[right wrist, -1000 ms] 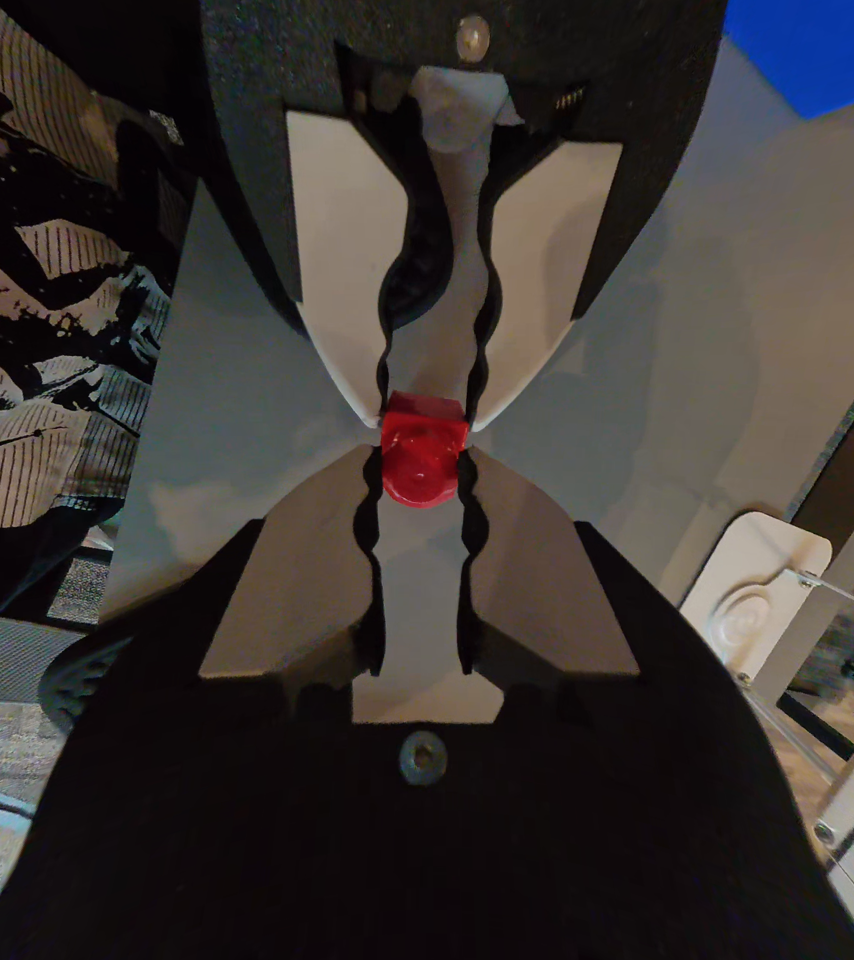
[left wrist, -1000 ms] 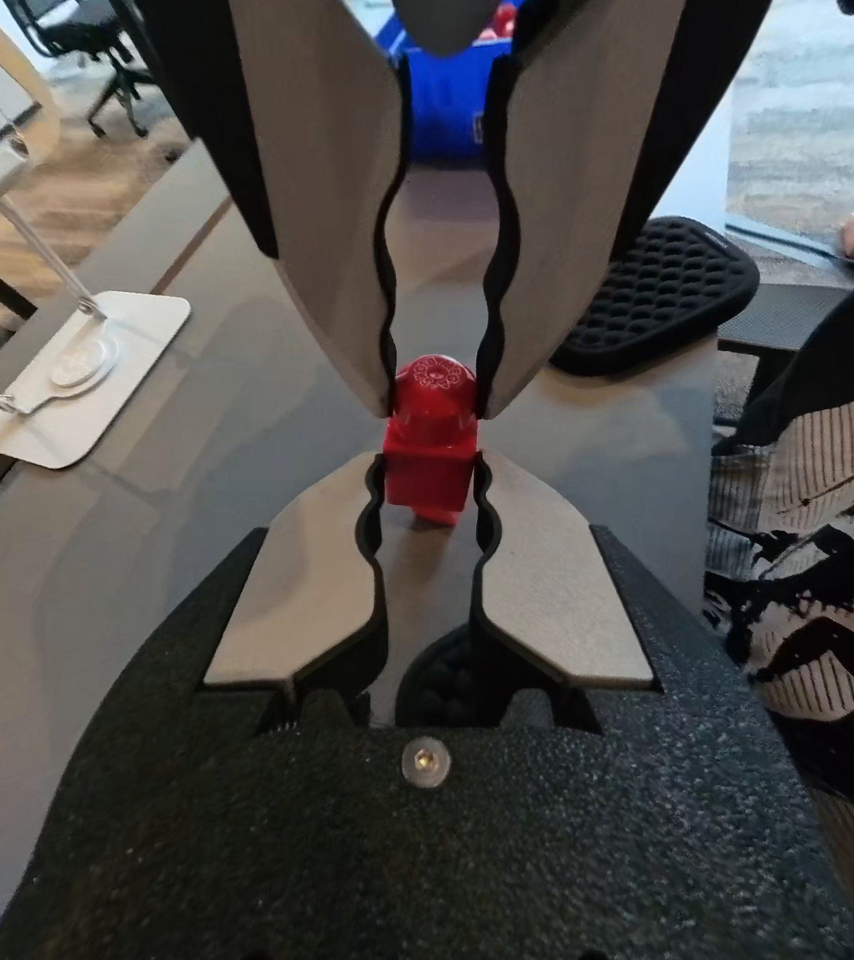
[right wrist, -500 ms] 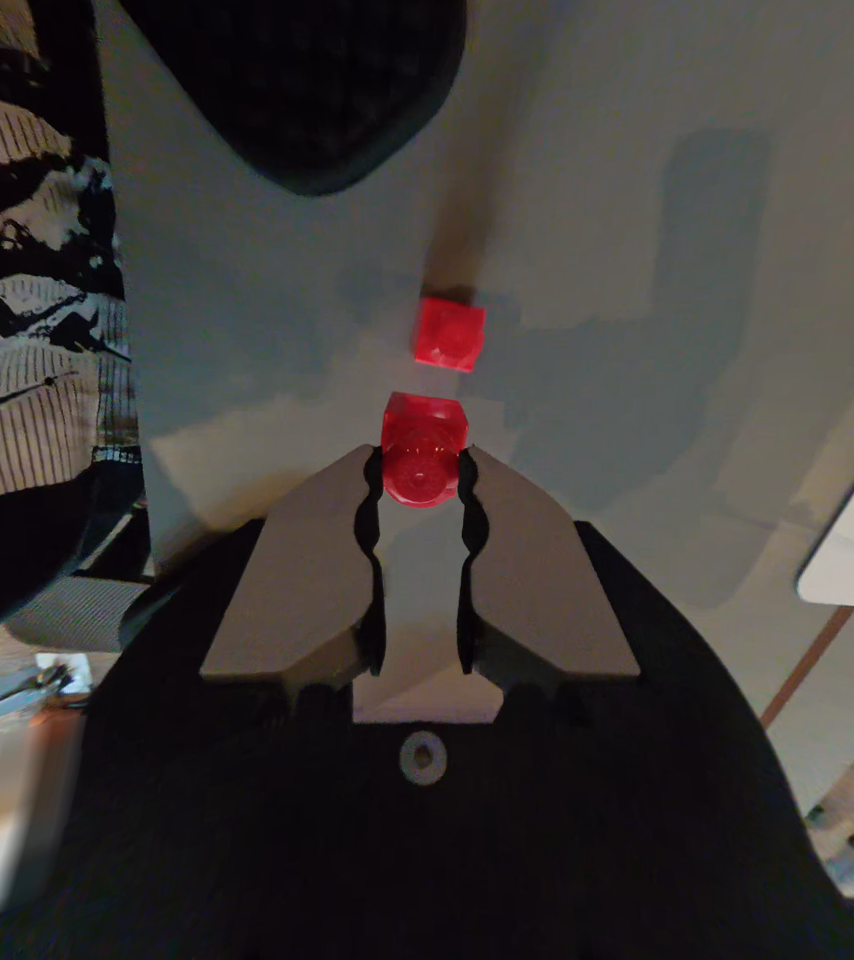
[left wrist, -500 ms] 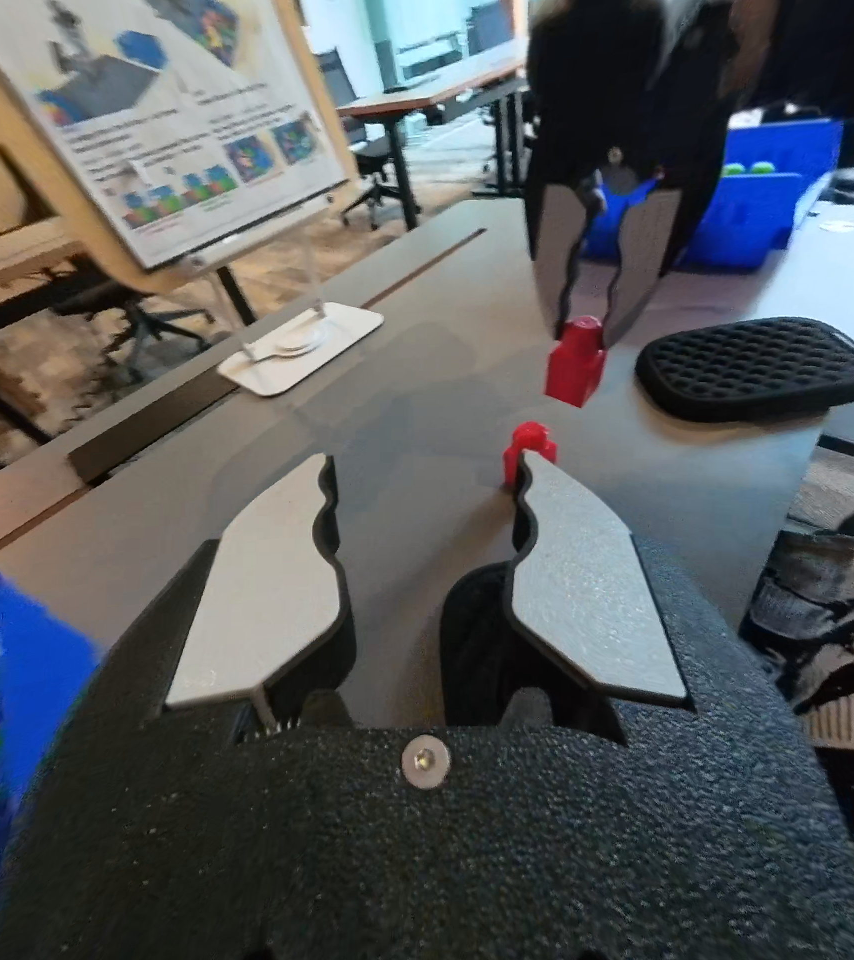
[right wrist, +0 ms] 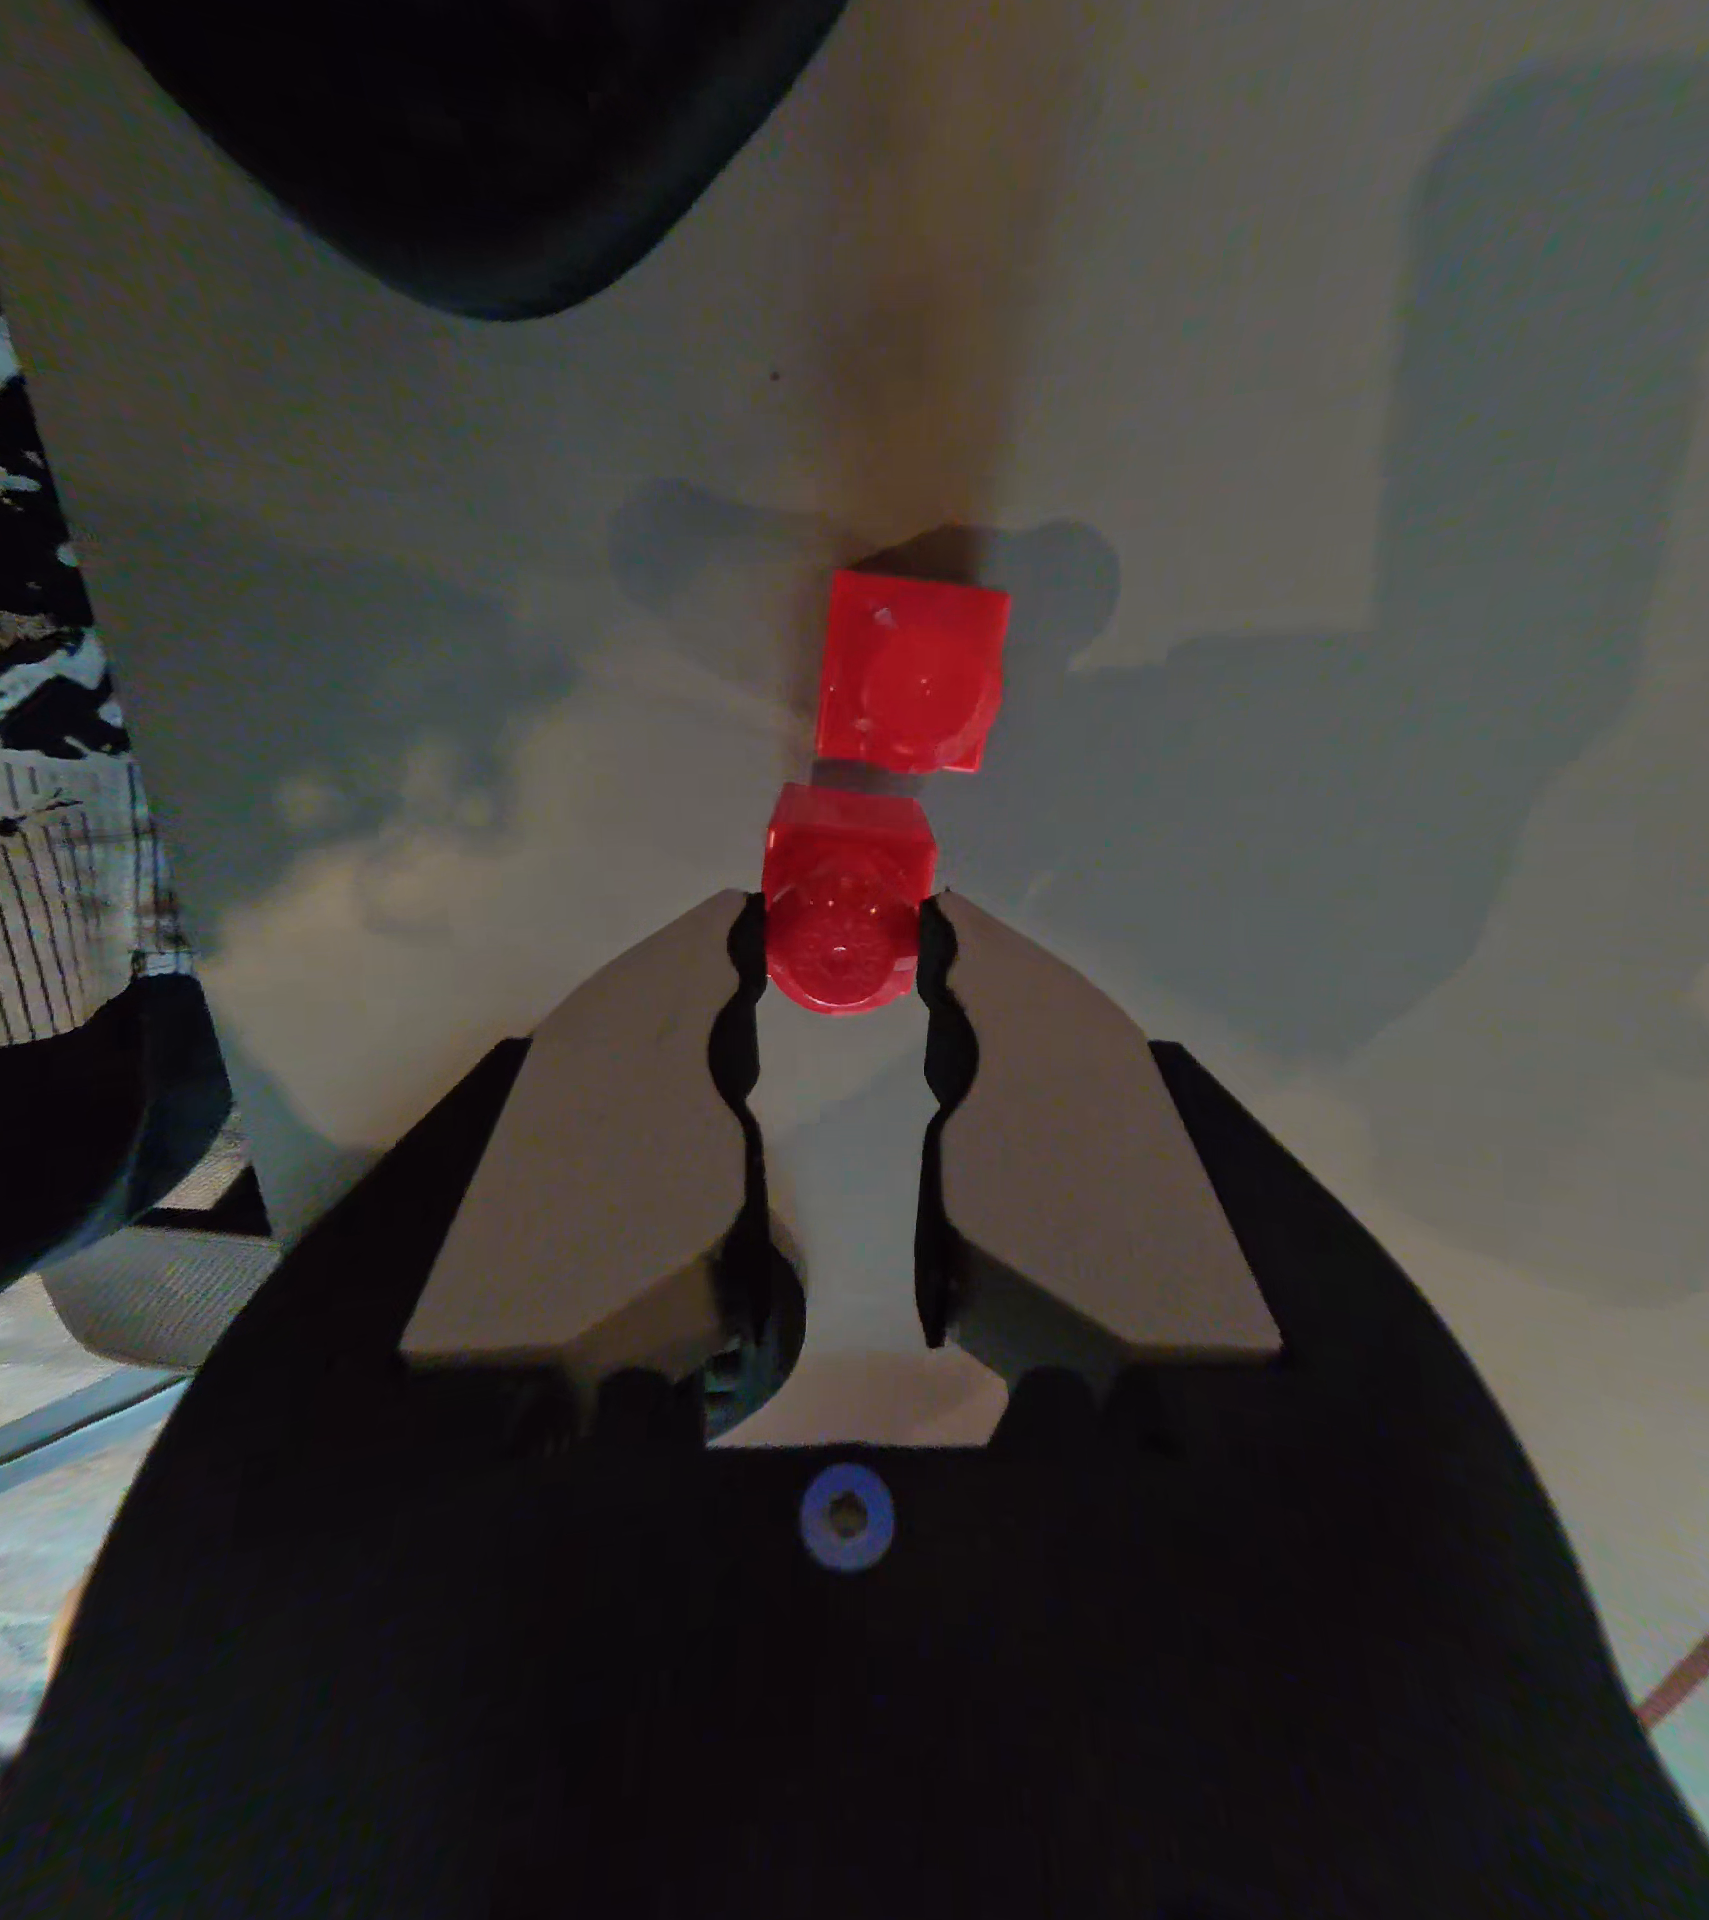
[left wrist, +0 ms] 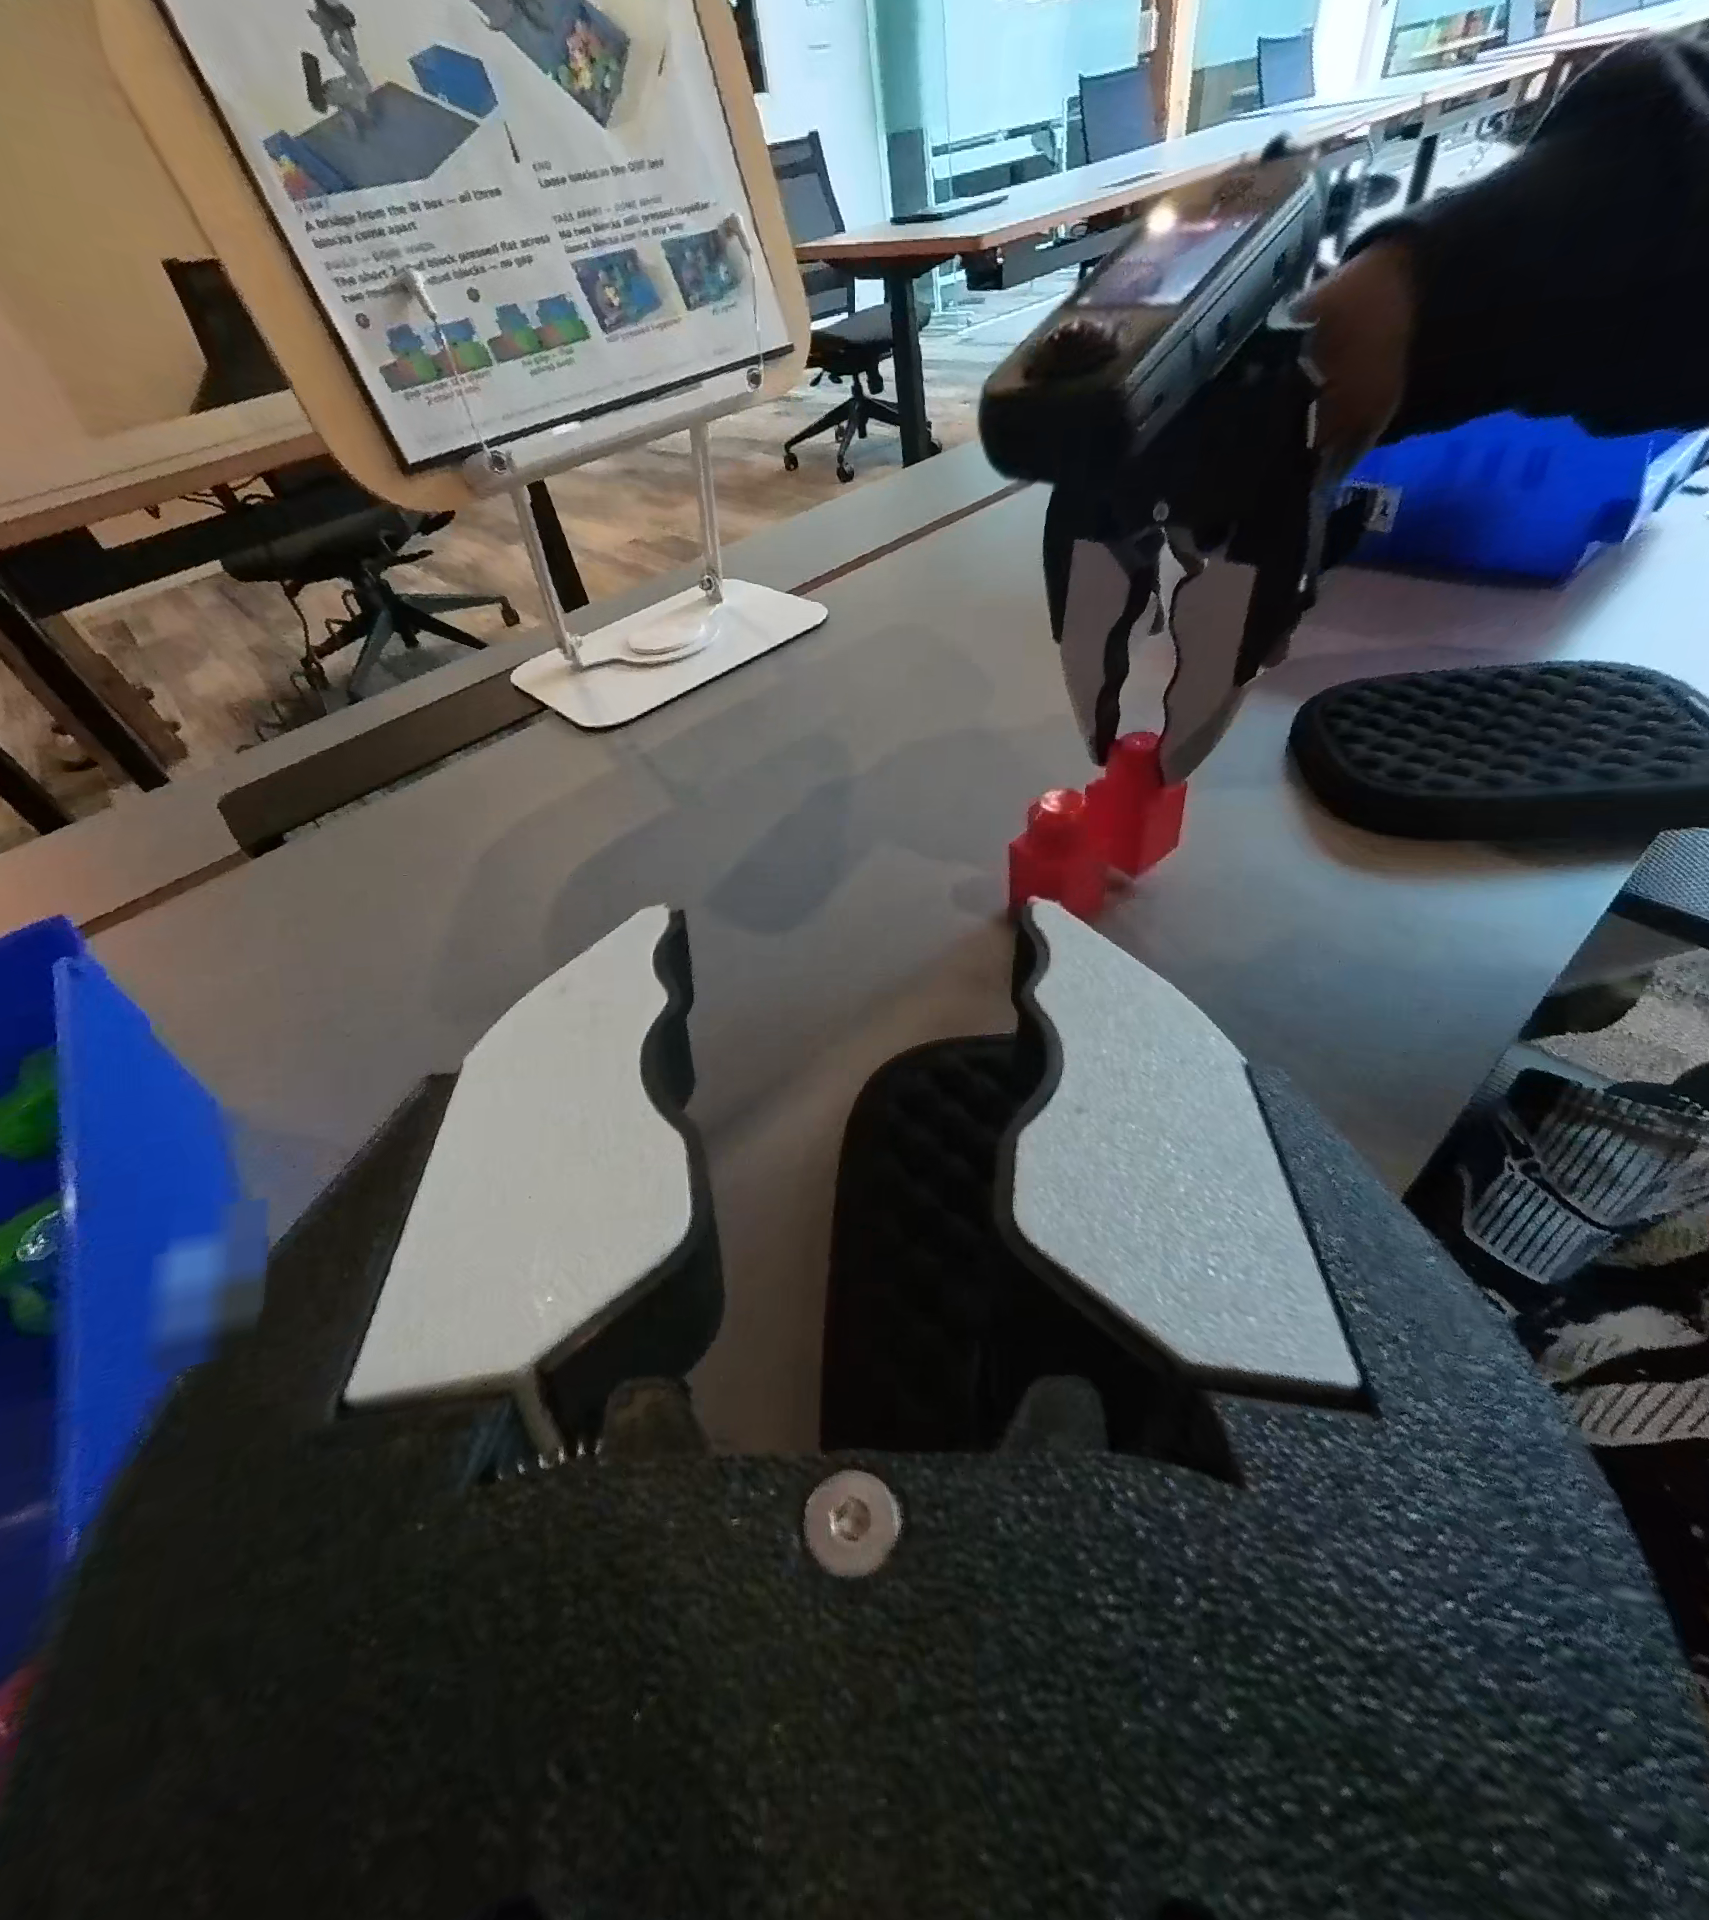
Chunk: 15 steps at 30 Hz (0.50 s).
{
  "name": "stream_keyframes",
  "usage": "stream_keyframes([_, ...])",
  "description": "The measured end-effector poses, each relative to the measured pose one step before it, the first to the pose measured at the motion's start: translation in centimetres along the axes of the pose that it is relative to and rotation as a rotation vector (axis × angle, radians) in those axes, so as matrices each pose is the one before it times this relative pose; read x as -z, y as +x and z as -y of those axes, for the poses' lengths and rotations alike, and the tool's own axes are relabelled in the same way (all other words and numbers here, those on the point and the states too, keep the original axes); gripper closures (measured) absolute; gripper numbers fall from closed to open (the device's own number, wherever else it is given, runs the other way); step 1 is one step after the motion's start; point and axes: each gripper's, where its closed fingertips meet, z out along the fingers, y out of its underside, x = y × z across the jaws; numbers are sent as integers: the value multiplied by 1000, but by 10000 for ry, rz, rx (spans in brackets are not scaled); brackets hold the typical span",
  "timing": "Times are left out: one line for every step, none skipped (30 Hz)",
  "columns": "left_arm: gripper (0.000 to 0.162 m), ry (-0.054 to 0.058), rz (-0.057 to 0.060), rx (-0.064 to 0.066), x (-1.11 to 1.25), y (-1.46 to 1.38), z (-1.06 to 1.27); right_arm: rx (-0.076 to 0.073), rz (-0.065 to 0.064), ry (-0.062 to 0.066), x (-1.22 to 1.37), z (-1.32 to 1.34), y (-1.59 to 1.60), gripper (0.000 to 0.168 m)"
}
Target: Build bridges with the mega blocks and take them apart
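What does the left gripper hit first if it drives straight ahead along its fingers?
Probably nothing but the grey tabletop: the open left gripper points left of the near red block, which sits just past its right fingertip. Depth is unclear.

Two blocks sit on the table (left wrist: 476,935), just beside each other and seemingly touching. The far block (left wrist: 1146,805) sits between the right gripper's (left wrist: 1136,743) fingertips; the near block (left wrist: 1058,852) stands just ahead of the left gripper (left wrist: 845,935). A pad (left wrist: 1525,743) lies to their right near the table edge. A sign stand (left wrist: 668,644) stands behind and left. A bin (left wrist: 133,1132) at the left holds loose blocks (left wrist: 14,1112); another bin (left wrist: 1515,499) sits behind the pad.
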Motion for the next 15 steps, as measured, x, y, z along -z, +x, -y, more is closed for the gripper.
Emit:
stream_keyframes([103, 20, 39, 20, 49, -95, -7, -24, 46, -33, -172, 36, 40, 141])
stream_keyframes([103, 30, 10, -3, 68, -39, 26, 35, -18, -23, -138, 54, 89, 141])
stream_keyframes([103, 29, 11, -14, 50, -49, 40, 7, -42, -34, -108, 33, 121, 141])
stream_keyframes([103, 19, 16, -10, 58, -53, 26, 9, -16, -45, -100, 12, 108, 140])
stream_keyframes([103, 1, 7, -1, 40, -53, 8, 12, 11, 4, -102, 58, 68, 141])
stream_keyframes([103, -5, -2, -3, 44, -43, -1, 21, 54, 30, -88, 84, -10, 141])
stream_keyframes([103, -3, -6, -15, 40, -34, -17, -25, 55, 28, -76, 73, -9, 141])
stream_keyframes([103, -8, -4, -19, 44, -30, -21, -19, 0, 25, -53, 65, 59, 141])
stream_keyframes([103, -3, 4, -11, 26, -41, -34, 2, -2, 19, -38, 53, 70, 141])
stream_keyframes([103, 1, -3, -4, 21, -25, -38, -36, 30, 33, -27, 65, 36, 141])
stream_keyframes([103, -4, -15, 4, 2, -11, -51, -58, 86, 41, -32, 75, -25, 141])
stream_keyframes([103, -8, -21, 11, -6, 13, -63, -17, 96, 56, -39, 76, -59, 141])
stream_keyframes([102, -11, -28, 11, -25, 23, -73, -2, 15, -7, -45, -6, 51, 141])
stream_keyframes([102, -16, -32, 6, -19, 43, -66, 28, -13, -38, -72, -60, 74, 141])
stream_keyframes([101, -16, -17, 1, -19, 20, -67, 36, 43, -6, -55, -17, -43, 140])
